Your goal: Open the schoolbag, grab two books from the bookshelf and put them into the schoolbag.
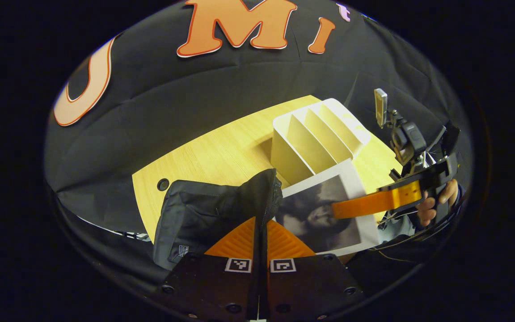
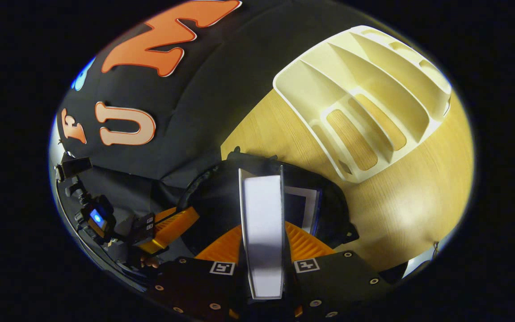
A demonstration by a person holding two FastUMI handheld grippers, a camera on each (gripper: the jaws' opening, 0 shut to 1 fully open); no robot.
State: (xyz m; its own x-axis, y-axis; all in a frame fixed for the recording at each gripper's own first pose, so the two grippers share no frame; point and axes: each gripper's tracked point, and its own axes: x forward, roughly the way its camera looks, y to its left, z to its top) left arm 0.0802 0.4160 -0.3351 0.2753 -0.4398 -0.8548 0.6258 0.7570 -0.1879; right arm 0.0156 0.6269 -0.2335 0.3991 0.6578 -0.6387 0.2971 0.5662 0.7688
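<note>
Left hand-held gripper (image 1: pixel 261 228) pinched the schoolbag (image 1: pixel 213 214) rim closed-tight; right hand-held gripper (image 2: pixel 262 237) clamped a book (image 2: pixel 262 223) over its mouth on the bench (image 2: pixel 418 205); corner could snag if rim sagged.

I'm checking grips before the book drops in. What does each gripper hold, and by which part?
The right gripper clamps a book by its edge, above the open schoolbag. The left gripper pinches the schoolbag's rim.

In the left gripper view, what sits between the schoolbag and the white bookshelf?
The book held by the right tool hangs there, by the schoolbag and in front of the bookshelf.
</note>
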